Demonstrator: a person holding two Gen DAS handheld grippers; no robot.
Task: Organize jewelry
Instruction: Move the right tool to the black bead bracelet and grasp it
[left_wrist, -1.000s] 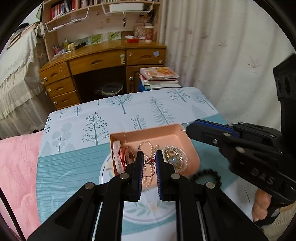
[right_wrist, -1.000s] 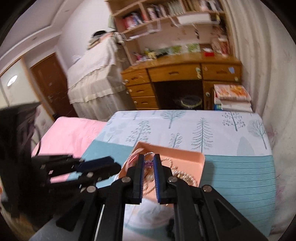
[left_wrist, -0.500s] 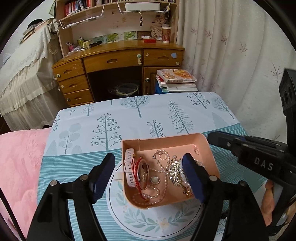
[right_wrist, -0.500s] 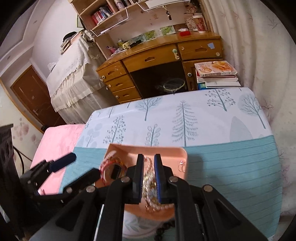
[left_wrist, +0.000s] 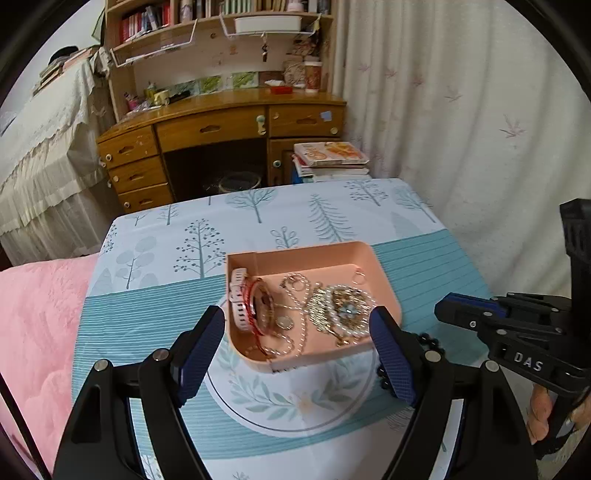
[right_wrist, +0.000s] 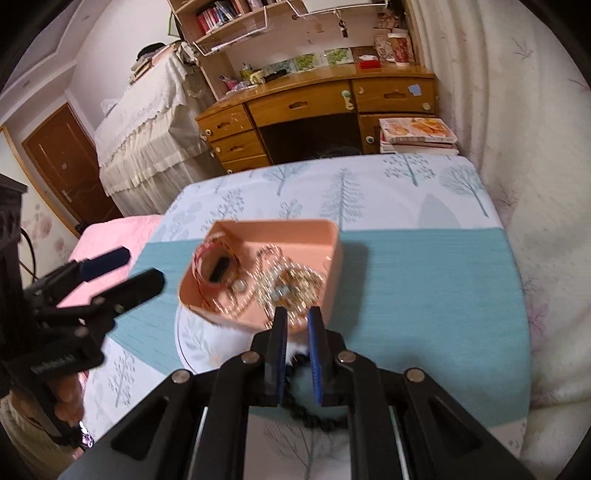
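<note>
Jewelry (left_wrist: 314, 306) is sitting heaped in the pink tray (left_wrist: 384, 280), and the tray is resting on a round leaf-patterned mat (left_wrist: 295, 398) atop the tree-print tablecloth (left_wrist: 166, 258). We are seeing a pale watch strap (left_wrist: 236, 299) and a red cord bangle (left_wrist: 255, 306) at the tray's left end, bead chains (left_wrist: 295, 321) tangling through the middle, and a gold filigree piece (left_wrist: 347, 310) lying toward the right.

Our left gripper (left_wrist: 297, 350) is spreading its jaws at this moment, the blue pads (left_wrist: 195, 354) standing either side of the tray's near corner with nothing pressed between them (the tray edge is just sitting in the gap). Our right gripper (right_wrist: 297, 354) is keeping its jaws almost together, a narrow slit only, and we are seeing nothing clamped there. It is hovering just in front of the tray's near wall, and from the left camera it is pointing in from the right (left_wrist: 465, 310), clear of the tray.

A black bead bracelet (right_wrist: 317, 417) is lying on the cloth just below the right gripper's fingers, outside the tray. Fingers of a hand (left_wrist: 543, 410) are wrapping the right handle.
</note>
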